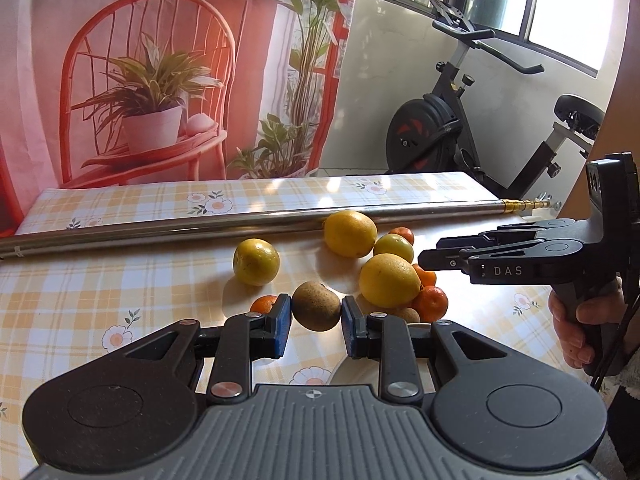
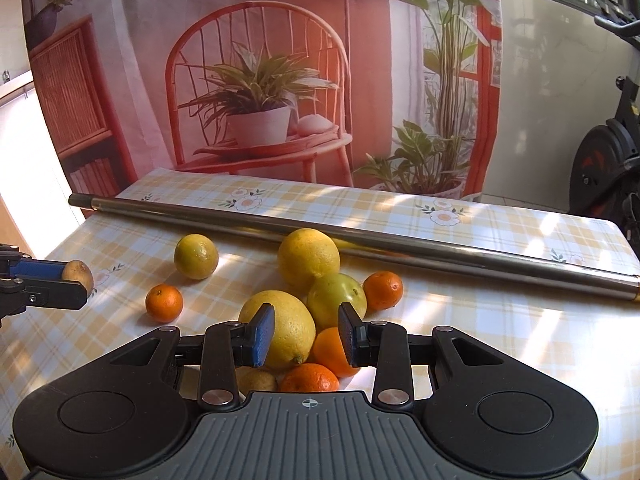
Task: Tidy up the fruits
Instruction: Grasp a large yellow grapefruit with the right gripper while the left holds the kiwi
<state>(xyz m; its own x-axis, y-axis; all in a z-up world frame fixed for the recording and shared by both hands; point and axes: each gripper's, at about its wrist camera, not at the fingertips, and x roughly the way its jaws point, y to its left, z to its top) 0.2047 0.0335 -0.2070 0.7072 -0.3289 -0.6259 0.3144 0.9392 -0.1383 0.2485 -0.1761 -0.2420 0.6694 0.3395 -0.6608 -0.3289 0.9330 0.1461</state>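
My left gripper (image 1: pixel 316 316) is shut on a brown kiwi (image 1: pixel 316 306) and holds it above the checked tablecloth; the same kiwi (image 2: pixel 79 274) shows at the left edge of the right wrist view. My right gripper (image 2: pixel 306 334) is open and empty above a pile of fruit: a big lemon (image 2: pixel 282 332), a green-yellow citrus (image 2: pixel 336 298), mandarins (image 2: pixel 330 350) and another kiwi (image 2: pixel 256 382). In the left wrist view the right gripper (image 1: pixel 430 260) hovers beside that pile (image 1: pixel 388 280). A lime-coloured citrus (image 1: pixel 256 262) and a mandarin (image 1: pixel 264 304) lie apart.
A long steel pole (image 1: pixel 200 224) lies across the table behind the fruit, also in the right wrist view (image 2: pixel 360 238). A printed backdrop hangs behind the table. An exercise bike (image 1: pixel 480 128) stands beyond the table's far right corner. A white plate edge (image 1: pixel 348 368) shows under my left gripper.
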